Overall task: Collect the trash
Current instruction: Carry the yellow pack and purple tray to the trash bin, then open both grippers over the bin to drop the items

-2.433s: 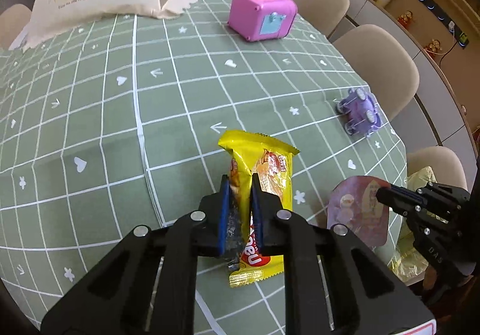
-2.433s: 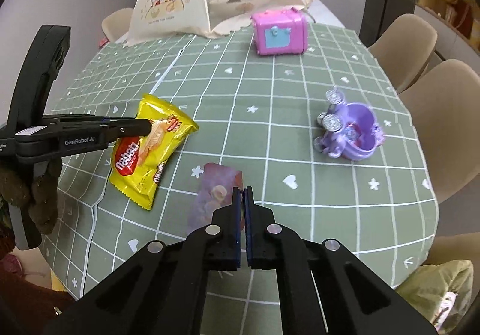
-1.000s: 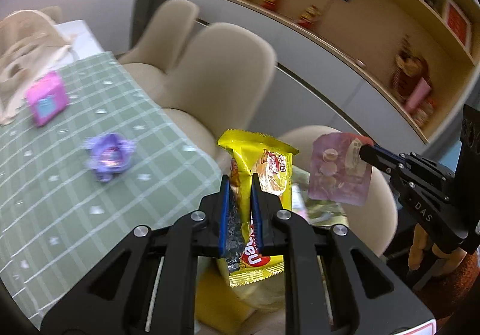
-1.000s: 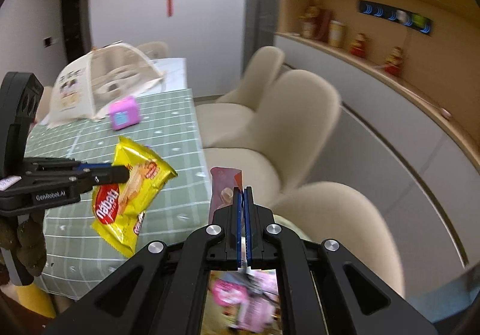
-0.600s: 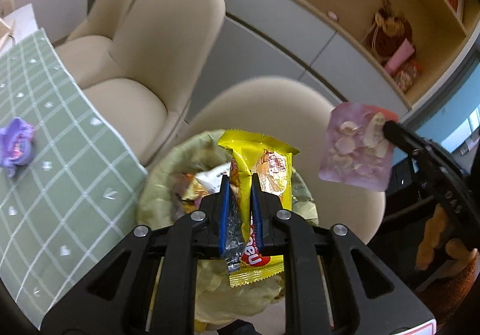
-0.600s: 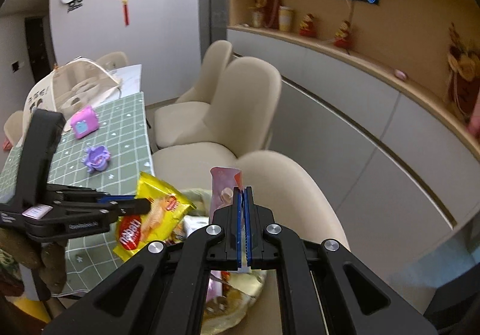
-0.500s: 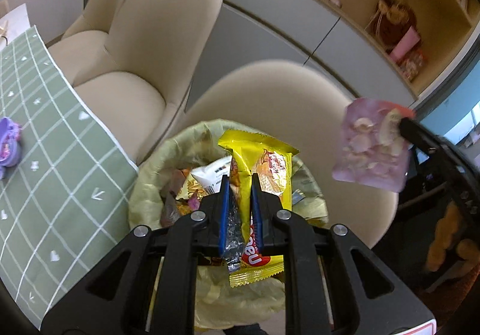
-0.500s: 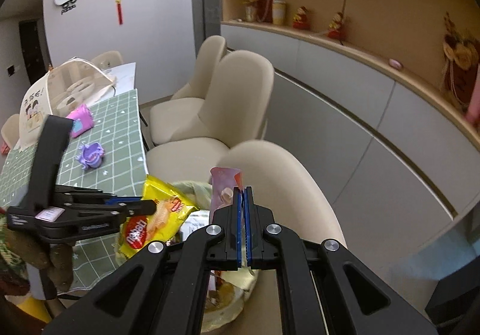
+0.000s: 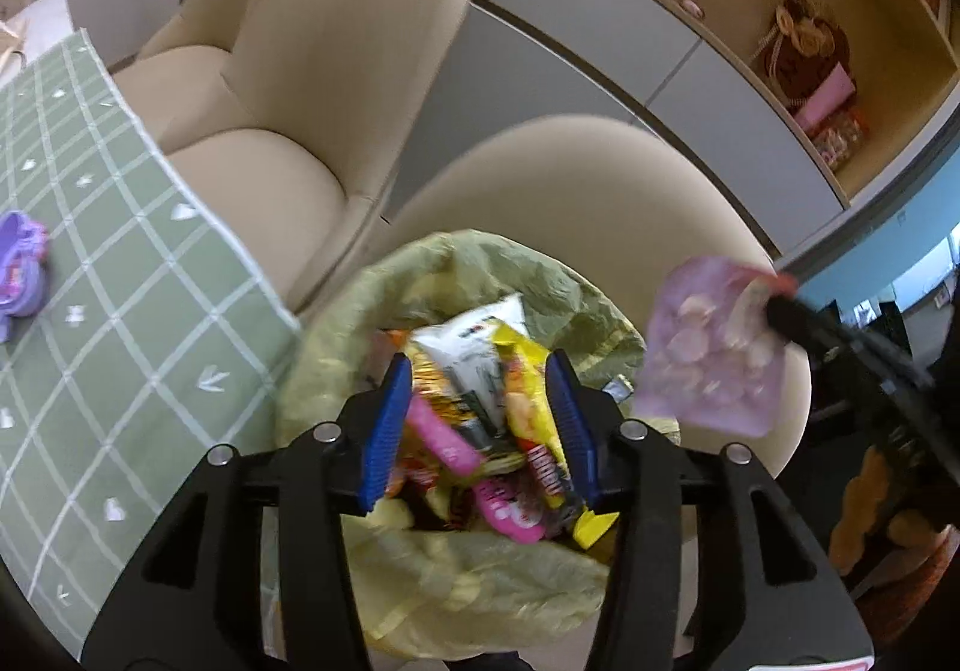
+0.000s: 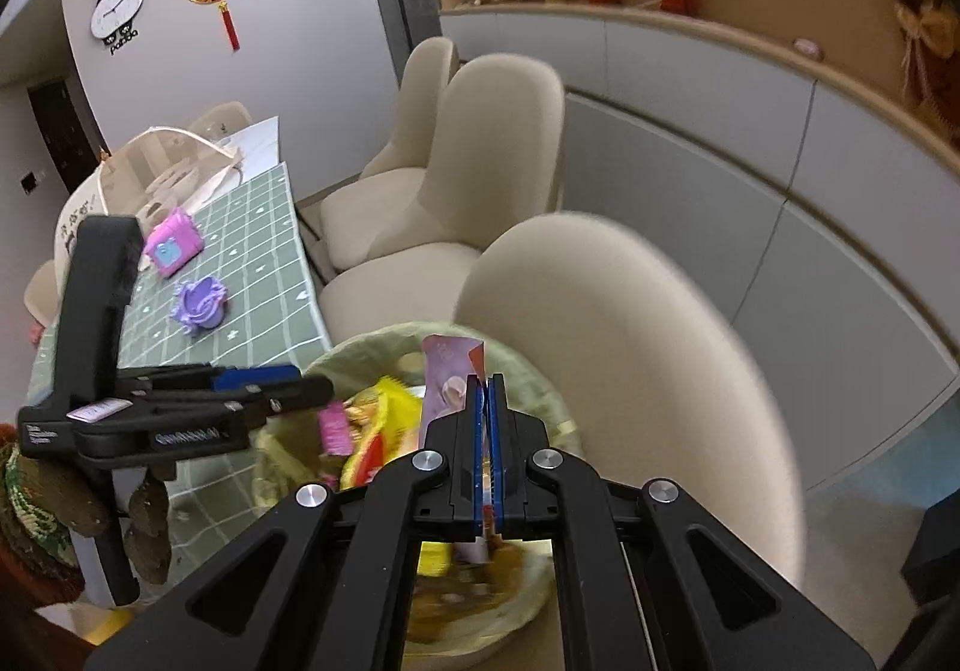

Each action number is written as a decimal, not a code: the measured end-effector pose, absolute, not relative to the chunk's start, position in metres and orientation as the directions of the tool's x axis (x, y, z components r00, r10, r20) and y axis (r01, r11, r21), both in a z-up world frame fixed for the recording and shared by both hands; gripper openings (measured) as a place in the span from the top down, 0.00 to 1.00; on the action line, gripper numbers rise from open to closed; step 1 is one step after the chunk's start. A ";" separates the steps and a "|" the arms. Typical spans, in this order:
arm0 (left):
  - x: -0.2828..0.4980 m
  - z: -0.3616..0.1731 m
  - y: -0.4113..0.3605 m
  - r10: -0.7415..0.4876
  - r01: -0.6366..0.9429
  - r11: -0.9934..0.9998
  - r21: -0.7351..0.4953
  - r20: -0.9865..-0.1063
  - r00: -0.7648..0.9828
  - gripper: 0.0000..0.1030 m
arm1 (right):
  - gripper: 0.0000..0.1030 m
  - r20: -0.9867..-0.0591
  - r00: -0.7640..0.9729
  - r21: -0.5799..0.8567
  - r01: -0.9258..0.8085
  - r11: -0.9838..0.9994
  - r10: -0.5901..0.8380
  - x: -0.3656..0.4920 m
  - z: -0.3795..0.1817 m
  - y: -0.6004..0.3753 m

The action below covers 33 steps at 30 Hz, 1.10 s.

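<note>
My left gripper (image 9: 480, 419) is open and empty above a trash bin lined with a pale green bag (image 9: 480, 275). The yellow snack wrapper (image 9: 528, 419) lies in the bin among several other wrappers, and shows blurred in the right wrist view (image 10: 384, 425). My right gripper (image 10: 487, 401) is shut on a pink snack wrapper (image 10: 447, 377) and holds it over the bin's right side. That wrapper (image 9: 708, 353) and the right gripper (image 9: 780, 311) show at the right of the left wrist view. The left gripper (image 10: 288, 383) shows from the side, jaws apart.
The bin (image 10: 528, 383) stands by a beige chair (image 10: 630, 347) at the table's corner. The green checked tablecloth (image 9: 90, 311) carries a purple toy (image 9: 18, 269) and a pink box (image 10: 171, 245). More beige chairs (image 9: 312, 89) and grey cabinets (image 10: 720, 161) stand behind.
My left gripper has opened and the yellow wrapper has dropped into the bin. My right gripper has come closer over the bin with the pink wrapper still held.
</note>
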<state>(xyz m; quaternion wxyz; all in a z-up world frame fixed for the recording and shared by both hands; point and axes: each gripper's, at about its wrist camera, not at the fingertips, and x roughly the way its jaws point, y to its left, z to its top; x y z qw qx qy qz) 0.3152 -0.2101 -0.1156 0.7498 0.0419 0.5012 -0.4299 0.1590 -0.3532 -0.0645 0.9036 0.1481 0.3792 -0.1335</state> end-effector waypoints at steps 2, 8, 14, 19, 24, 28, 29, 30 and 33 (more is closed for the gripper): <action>0.317 -0.111 -0.198 -0.596 0.683 0.639 -0.353 -0.789 0.150 0.56 | 0.96 -0.733 0.672 0.198 0.353 0.915 -0.101 0.165 -0.073 -0.346; 0.321 -0.099 -0.149 -0.562 0.665 0.681 -0.307 -0.801 0.206 0.56 | 0.96 -0.777 0.626 0.235 0.375 0.897 -0.058 0.186 -0.113 -0.317; 0.306 -0.090 -0.120 -0.549 0.624 0.725 -0.292 -0.792 0.266 0.54 | 0.96 -0.810 0.585 0.229 0.355 0.906 -0.024 0.195 -0.140 -0.309; 0.282 -0.089 -0.102 -0.512 0.569 0.776 -0.274 -0.800 0.313 0.50 | 0.96 -0.834 0.552 0.234 0.309 0.922 0.026 0.193 -0.160 -0.315; 0.269 -0.094 -0.085 -0.499 0.563 0.787 -0.254 -0.799 0.336 0.43 | 0.92 -0.819 0.574 0.231 0.343 0.911 -0.008 0.182 -0.155 -0.312; 0.275 -0.095 -0.074 -0.508 0.614 0.757 -0.223 -0.792 0.339 0.32 | 0.72 -0.787 0.610 0.198 0.387 0.901 -0.089 0.169 -0.134 -0.302; 0.277 -0.093 -0.071 -0.517 0.633 0.744 -0.214 -0.785 0.341 0.28 | 0.72 -0.776 0.619 0.189 0.413 0.891 -0.122 0.165 -0.126 -0.296; 0.278 -0.092 -0.067 -0.526 0.654 0.729 -0.202 -0.777 0.346 0.25 | 0.72 -0.768 0.624 0.186 0.435 0.881 -0.146 0.161 -0.120 -0.292; 0.283 -0.084 -0.054 -0.543 0.713 0.685 -0.154 -0.759 0.358 0.24 | 0.71 -0.736 0.642 0.204 0.514 0.833 -0.215 0.146 -0.097 -0.272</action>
